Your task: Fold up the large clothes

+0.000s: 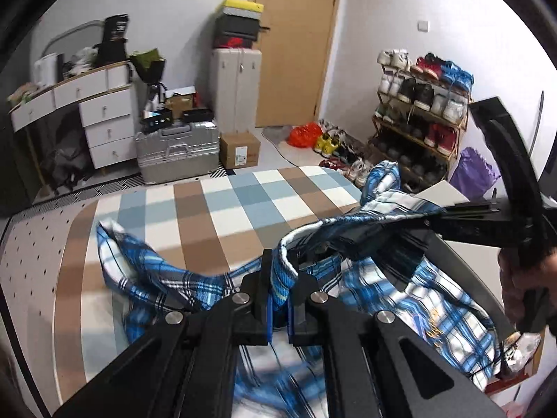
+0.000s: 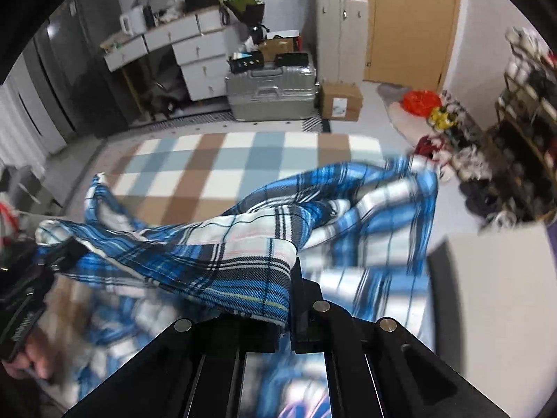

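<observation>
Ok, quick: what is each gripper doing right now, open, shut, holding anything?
Left gripper: shut on a fold of the blue plaid shirt.
Right gripper: shut on another edge of the same shirt.

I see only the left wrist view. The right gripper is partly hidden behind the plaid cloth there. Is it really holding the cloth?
Observer: Yes. In the right wrist view the right gripper is shut on a folded edge of the blue plaid garment.
Operator: What stands left of the white drawers?
Observer: A tall dark cabinet, which your view lacks.
Operator: Is the hand on the left gripper visible?
Observer: Yes, the person's hand shows at the lower left edge.
</observation>
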Demonstrator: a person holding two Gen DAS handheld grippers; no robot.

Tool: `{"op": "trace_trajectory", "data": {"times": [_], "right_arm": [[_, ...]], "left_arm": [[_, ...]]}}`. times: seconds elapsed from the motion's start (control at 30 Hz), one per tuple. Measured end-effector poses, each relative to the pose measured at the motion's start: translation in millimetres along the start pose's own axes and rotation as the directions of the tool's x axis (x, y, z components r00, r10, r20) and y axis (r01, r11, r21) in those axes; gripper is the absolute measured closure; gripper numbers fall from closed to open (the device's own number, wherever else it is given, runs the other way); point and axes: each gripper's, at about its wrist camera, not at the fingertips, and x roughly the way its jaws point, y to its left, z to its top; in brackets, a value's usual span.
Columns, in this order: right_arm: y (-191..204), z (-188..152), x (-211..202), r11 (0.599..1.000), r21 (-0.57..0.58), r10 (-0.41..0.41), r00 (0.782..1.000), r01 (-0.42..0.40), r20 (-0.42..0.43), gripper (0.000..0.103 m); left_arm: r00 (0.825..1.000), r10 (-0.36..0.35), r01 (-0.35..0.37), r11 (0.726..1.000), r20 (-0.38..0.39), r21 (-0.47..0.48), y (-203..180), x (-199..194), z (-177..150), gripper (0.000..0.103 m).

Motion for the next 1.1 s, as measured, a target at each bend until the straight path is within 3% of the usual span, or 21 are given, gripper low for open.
{"op": "trace_trajectory", "data": {"times": [0.2, 0.4, 0.57, 0.63, 0.77, 0.8, 0.87, 0.93, 1.0, 1.07, 1.1], "right_arm": [[2.1, -73.2, -24.8, 0.993, 0.089, 0.073, 0.997, -0.072, -0.015, 0.100], [-11.8, -139.8, -5.7, 0.981, 0.181, 0.078, 0.995, -0.065, -0.069, 0.100], [-19.1, -171.9, 16.4, 0.979, 0.201, 0.068, 0.989, -0.040, -0.133, 0.093], [-26.9, -177.6, 20.6, 0.972, 0.234, 0.068, 0.986, -0.031, -0.155, 0.091], [-33.4, -186.6, 13.8, 0.971, 0.234, 0.091, 0.981, -0.049, -0.171, 0.075], [-33.2, -188.2, 11.0, 0.975, 0.219, 0.077, 0.980, -0.036, -0.185, 0.056], [-34.8, -192.4, 1.4, 0.981, 0.192, 0.060, 0.979, -0.022, -0.193, 0.034], [-38.5, -195.3, -16.6, 0.990, 0.138, 0.033, 0.980, -0.005, -0.199, 0.034], [-43.6, -194.5, -35.4, 0.994, 0.107, 0.025, 0.981, -0.004, -0.194, 0.034], [-50.8, -186.6, -54.6, 0.996, 0.091, 0.023, 0.982, -0.005, -0.188, 0.033], [-54.5, -173.3, -66.7, 0.996, 0.084, 0.018, 0.983, -0.003, -0.181, 0.030]], "left_arm": [[1.000, 0.023, -0.024, 0.999, -0.012, -0.028, -18.0, -16.9, -48.7, 0.102], [0.997, 0.055, -0.056, 0.998, -0.062, -0.018, -33.4, -8.9, -85.2, 0.102], [0.991, 0.050, -0.056, 0.997, -0.127, -0.044, -31.6, 7.4, -100.6, 0.101], [0.984, 0.040, -0.045, 0.999, -0.175, -0.025, -36.2, 11.0, -103.3, 0.091], [0.967, -0.029, 0.034, 0.999, -0.252, 0.015, -40.7, 10.0, -104.3, 0.083], [0.963, -0.052, 0.063, 0.997, -0.265, 0.034, -42.0, 5.5, -103.0, 0.082], [0.951, -0.127, 0.148, 0.988, -0.281, 0.055, -42.2, -7.2, -99.1, 0.082], [0.940, -0.213, 0.235, 0.970, -0.267, 0.055, -33.9, -26.7, -86.7, 0.082], [0.945, -0.230, 0.254, 0.964, -0.234, 0.077, -22.8, -43.1, -68.5, 0.080], [0.963, -0.207, 0.224, 0.971, -0.171, 0.088, -6.4, -54.3, -36.2, 0.062], [0.973, -0.187, 0.200, 0.975, -0.137, 0.094, 1.3, -56.7, -23.0, 0.045]]}}
